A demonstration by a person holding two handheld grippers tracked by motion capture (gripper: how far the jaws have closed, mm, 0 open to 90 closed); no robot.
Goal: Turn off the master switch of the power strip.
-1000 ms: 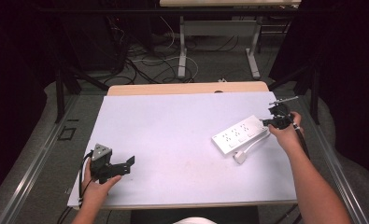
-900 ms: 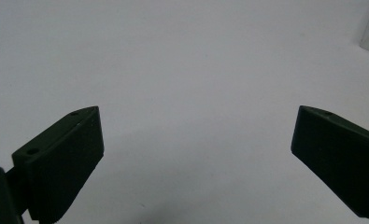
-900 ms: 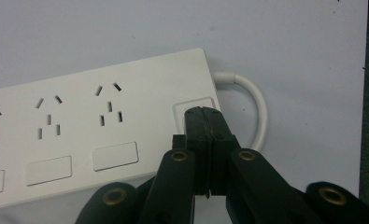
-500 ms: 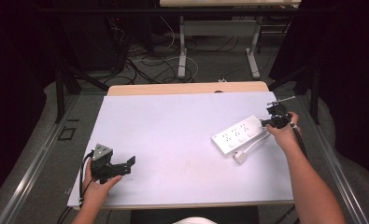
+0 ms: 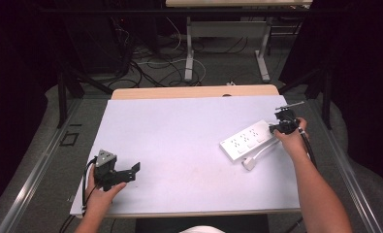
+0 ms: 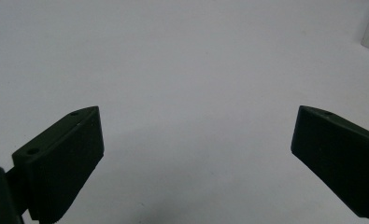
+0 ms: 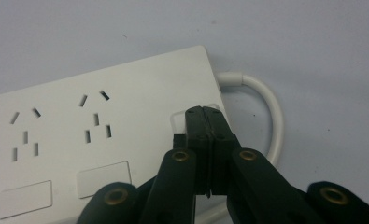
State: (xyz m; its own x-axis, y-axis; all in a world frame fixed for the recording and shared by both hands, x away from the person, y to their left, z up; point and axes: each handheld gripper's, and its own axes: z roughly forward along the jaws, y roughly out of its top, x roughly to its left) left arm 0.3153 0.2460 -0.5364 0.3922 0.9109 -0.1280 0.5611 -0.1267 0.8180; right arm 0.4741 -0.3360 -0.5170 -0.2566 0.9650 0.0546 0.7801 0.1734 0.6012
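Right gripper (image 7: 205, 114): jaws closed together on nothing, tips down on the end rocker switch (image 7: 180, 122) of the white power strip (image 5: 247, 141), middle right of the high view.
Left gripper (image 5: 126, 173): jaws wide apart and empty, lower left of the high view, well apart from the strip, over the bare white table (image 5: 179, 141).
Progress: the tips touch the switch; probably a press in hand. The other switches (image 7: 102, 178) look untouched.
Cable (image 7: 271, 119): loops away from the strip's end, its plug (image 5: 248, 163) just beside the strip.
Hard to tell: whether the switch is on or off; its face is mostly behind the jaws.
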